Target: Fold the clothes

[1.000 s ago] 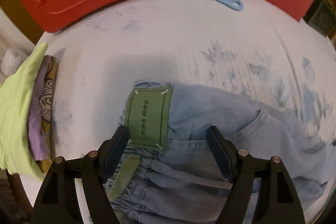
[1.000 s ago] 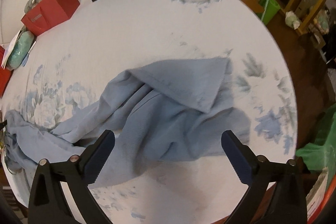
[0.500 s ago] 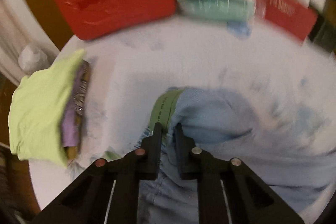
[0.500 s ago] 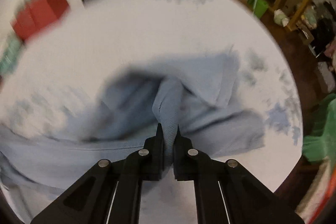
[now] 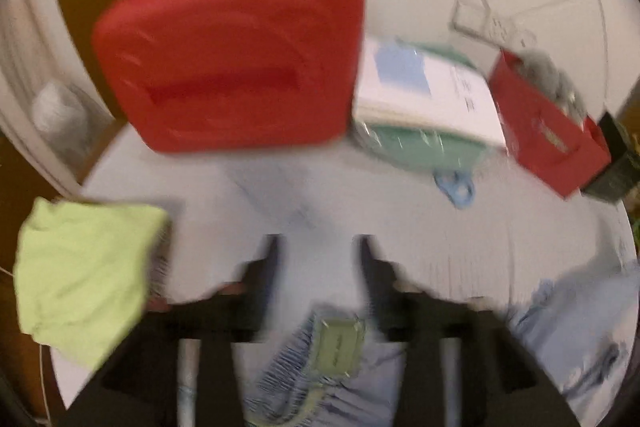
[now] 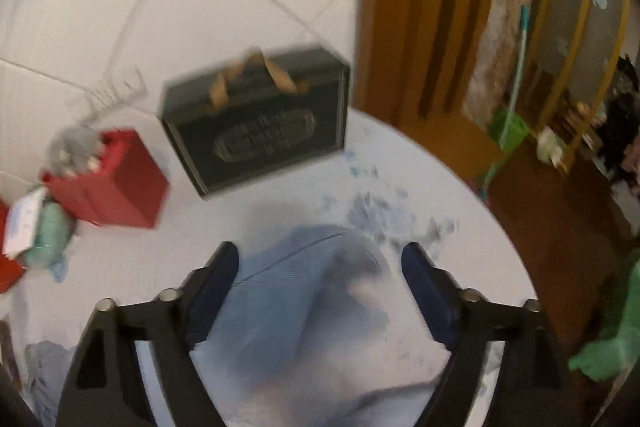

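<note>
A: Report the condition of the left gripper (image 5: 318, 247).

B: Its jaws are apart and opening. Only bare counter (image 5: 420, 227) shows between the fingertips. The picture is motion-blurred, so fine contact cannot be judged, but nothing appears pressed between the pads.

A: Location of the garment relative to it?

B: The light blue trousers (image 5: 360, 379) lie on the counter beneath the gripper frame, at the bottom edge of the left wrist view. The gathered waistband and the green label (image 5: 340, 343) show between the two arms of the gripper, behind the fingertips. More blue cloth extends toward the lower right.

A: Report the right gripper (image 6: 320, 263).

B: Jaws wide apart and opening. A fold of the same blue trousers (image 6: 304, 291) lies on the counter between the fingers (image 6: 216, 275), touching neither pad as far as the blur allows.

A: Surrounding items?

B: In the left wrist view: a red plastic case (image 5: 236, 67) with a handle at the far side, a stack of folded clothes topped by a lime-green garment (image 5: 84, 275) at the left edge of the counter, a teal wrapped bundle (image 5: 424, 143) under white papers, and a red paper bag (image 5: 548, 131). In the right wrist view: a black gift box (image 6: 260, 131) with tan ribbon handles stands beside that red bag.
</note>
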A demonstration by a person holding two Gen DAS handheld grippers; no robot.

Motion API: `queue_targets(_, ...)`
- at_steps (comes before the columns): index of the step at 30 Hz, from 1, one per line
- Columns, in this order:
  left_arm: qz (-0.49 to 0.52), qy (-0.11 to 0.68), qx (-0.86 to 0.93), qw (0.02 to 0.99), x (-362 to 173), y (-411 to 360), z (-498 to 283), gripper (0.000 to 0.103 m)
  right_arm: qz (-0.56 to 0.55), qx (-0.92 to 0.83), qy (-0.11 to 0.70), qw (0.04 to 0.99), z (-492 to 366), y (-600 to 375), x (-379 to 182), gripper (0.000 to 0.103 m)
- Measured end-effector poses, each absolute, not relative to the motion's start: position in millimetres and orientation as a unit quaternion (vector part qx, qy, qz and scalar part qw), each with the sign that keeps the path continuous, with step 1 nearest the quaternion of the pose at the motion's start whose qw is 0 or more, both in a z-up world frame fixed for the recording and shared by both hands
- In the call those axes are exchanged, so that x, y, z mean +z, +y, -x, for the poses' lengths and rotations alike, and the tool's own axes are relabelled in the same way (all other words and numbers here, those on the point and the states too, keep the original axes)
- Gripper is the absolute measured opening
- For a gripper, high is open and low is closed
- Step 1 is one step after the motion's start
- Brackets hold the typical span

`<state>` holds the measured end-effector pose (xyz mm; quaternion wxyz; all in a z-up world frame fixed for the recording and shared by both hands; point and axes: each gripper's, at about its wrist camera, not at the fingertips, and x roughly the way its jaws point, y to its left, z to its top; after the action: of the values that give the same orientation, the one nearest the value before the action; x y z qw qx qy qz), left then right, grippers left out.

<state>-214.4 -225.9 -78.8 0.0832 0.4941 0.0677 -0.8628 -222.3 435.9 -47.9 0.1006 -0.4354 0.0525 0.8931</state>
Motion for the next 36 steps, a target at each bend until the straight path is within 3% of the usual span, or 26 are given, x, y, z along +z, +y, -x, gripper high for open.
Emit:
queue_targets(6, -0.551, 0.034, -0.831, 0.059, -126, -220, 197, 0.064, 0.491, 0.866, 0.029, 0.093, 203, 430, -105, 0.085)
queue_targets(9, -0.571, 0.017, -0.82, 0.047, -147, -213, 189, 0.067, 0.51, 0.854, 0.056, 0.088, 188, 442, -125, 0.088)
queue_targets(11, -0.583, 0.01, -0.812, 0.041, -159, -207, 186, 0.073, 0.515, 0.85, 0.07, 0.089, 182, 448, -133, 0.095)
queue_targets(17, -0.614, 0.003, -0.789, 0.036, -198, -188, 191, 0.075, 0.513, 0.846, 0.097, 0.109, 186, 476, -144, 0.098)
queue_targets(21, -0.591, 0.002, -0.805, 0.046, -196, -179, 190, 0.08, 0.519, 0.839, 0.102, 0.127, 208, 498, -156, 0.1)
queue_targets(23, -0.586, 0.009, -0.809, 0.05, -195, -180, 189, 0.08, 0.525, 0.833, 0.109, 0.136, 219, 509, -166, 0.1)
queue_targets(26, -0.574, 0.008, -0.816, 0.061, -191, -176, 186, 0.08, 0.535, 0.823, 0.122, 0.145, 234, 523, -180, 0.089)
queue_targets(28, -0.569, 0.007, -0.819, 0.067, -186, -170, 183, 0.07, 0.545, 0.816, 0.134, 0.138, 243, 522, -193, 0.089)
queue_targets(29, -0.569, -0.008, -0.819, 0.074, -183, -163, 183, 0.052, 0.555, 0.81, 0.135, 0.132, 247, 518, -201, 0.086)
queue_targets(30, -0.569, -0.023, -0.818, 0.081, -180, -156, 182, 0.04, 0.566, 0.804, 0.135, 0.125, 250, 514, -208, 0.049)
queue_targets(31, -0.568, -0.036, -0.818, 0.086, -177, -149, 183, 0.035, 0.57, 0.804, 0.111, 0.129, 254, 507, -209, 0.021)
queue_targets(32, -0.563, -0.041, -0.821, 0.085, -171, -145, 185, 0.018, 0.573, 0.804, 0.08, 0.136, 257, 499, -209, 0.003)
queue_targets(33, -0.548, -0.037, -0.83, 0.092, -157, -147, 189, 0.007, 0.575, 0.804, 0.05, 0.142, 259, 492, -208, 0.003)
queue_targets(36, -0.503, -0.02, -0.856, 0.119, -114, -160, 197, 0.007, 0.526, 0.836, 0.028, 0.153, 257, 495, -165, 0.003)
